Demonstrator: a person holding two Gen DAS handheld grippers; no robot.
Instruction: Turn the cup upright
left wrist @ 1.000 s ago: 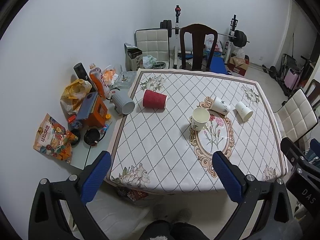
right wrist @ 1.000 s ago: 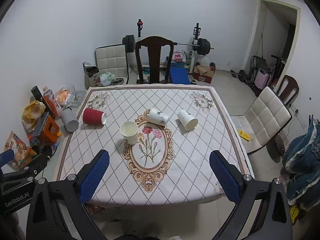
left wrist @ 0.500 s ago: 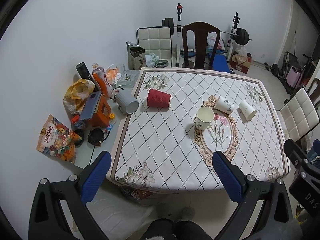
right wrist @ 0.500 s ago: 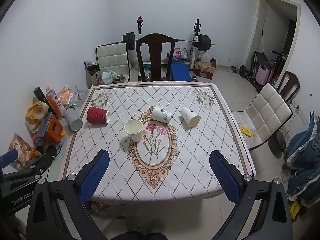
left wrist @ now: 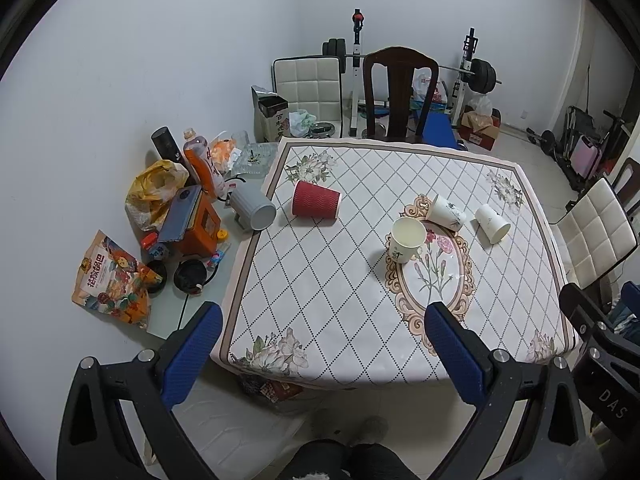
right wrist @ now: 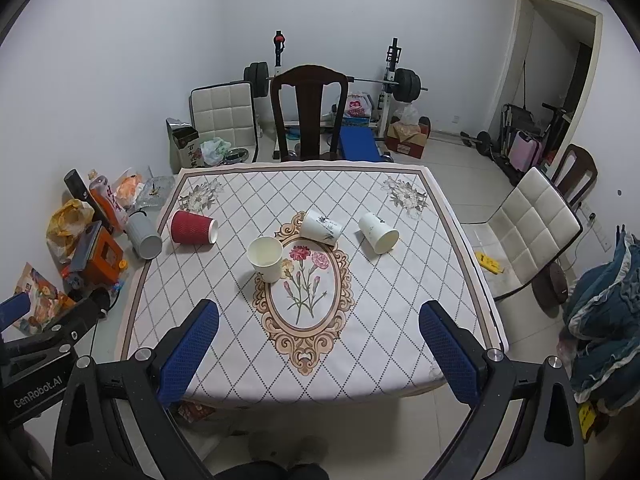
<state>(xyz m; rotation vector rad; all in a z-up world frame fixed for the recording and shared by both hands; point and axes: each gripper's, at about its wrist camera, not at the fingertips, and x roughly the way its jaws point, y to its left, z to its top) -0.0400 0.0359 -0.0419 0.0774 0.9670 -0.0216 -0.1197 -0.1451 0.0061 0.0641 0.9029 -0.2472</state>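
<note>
Both grippers, left [left wrist: 320, 332] and right [right wrist: 318, 330], spread wide and empty, drawn back from the tablecloth's [right wrist: 400, 320] near edge since a second ago; red cup [right wrist: 193, 228] on its side near the left edge, unapproached.

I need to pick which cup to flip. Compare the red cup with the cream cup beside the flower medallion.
The red ribbed paper cup lies on its side, mouth facing right; the cream paper cup stands upright, mouth up. The red one sits near the tablecloth's left edge; the cream one sits at the medallion's rim. Both are paper cups, look empty, and no gripper touches them.
</note>
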